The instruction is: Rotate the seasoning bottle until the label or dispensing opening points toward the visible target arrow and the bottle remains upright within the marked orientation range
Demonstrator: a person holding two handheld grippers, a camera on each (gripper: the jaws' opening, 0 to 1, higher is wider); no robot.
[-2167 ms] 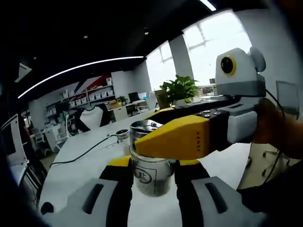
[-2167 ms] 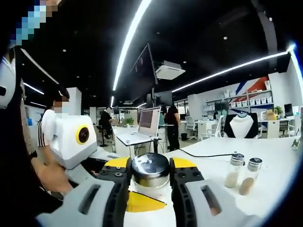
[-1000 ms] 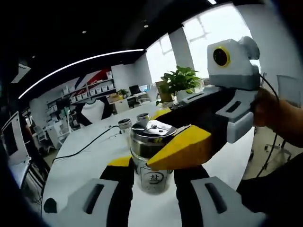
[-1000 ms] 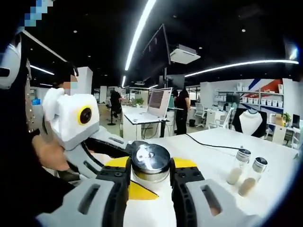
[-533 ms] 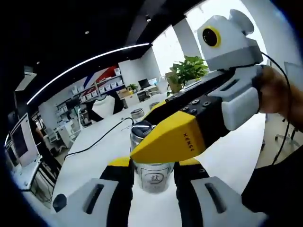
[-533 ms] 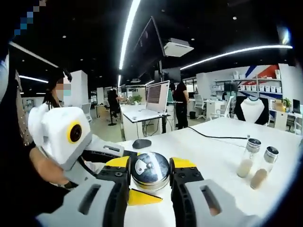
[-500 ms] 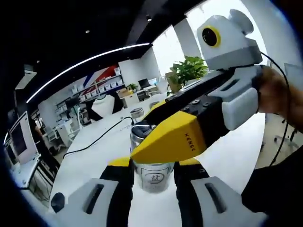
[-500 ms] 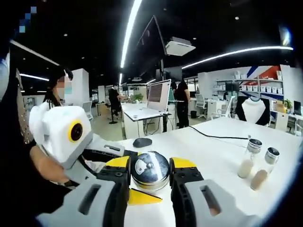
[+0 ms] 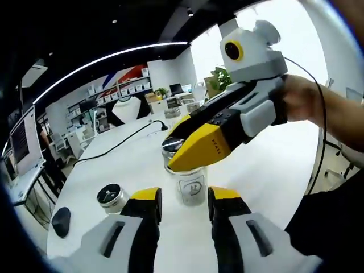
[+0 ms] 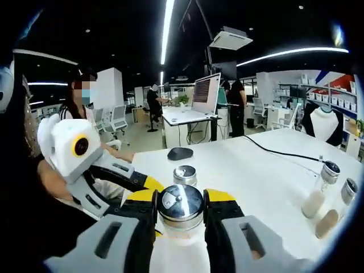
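Your right tongs (image 10: 180,211) are clamped on the metal cap of the seasoning bottle (image 9: 191,187), which stands upright on the white tabletop (image 9: 267,170) with its label facing your left tongs (image 9: 183,200); those sit apart with nothing between them, just short of the glass. No target arrow is visible, so you risk turning the label to a heading you cannot check. With the grip only on the cap, a twist may unscrew the lid instead of turning the glass, or tip the bottle if you lean sideways. A second shaker (image 9: 111,197) stands close at 9 o'clock of the left tongs, and two more shakers (image 10: 319,187) at 3 o'clock in the right gripper view; a wide swing could knock them.
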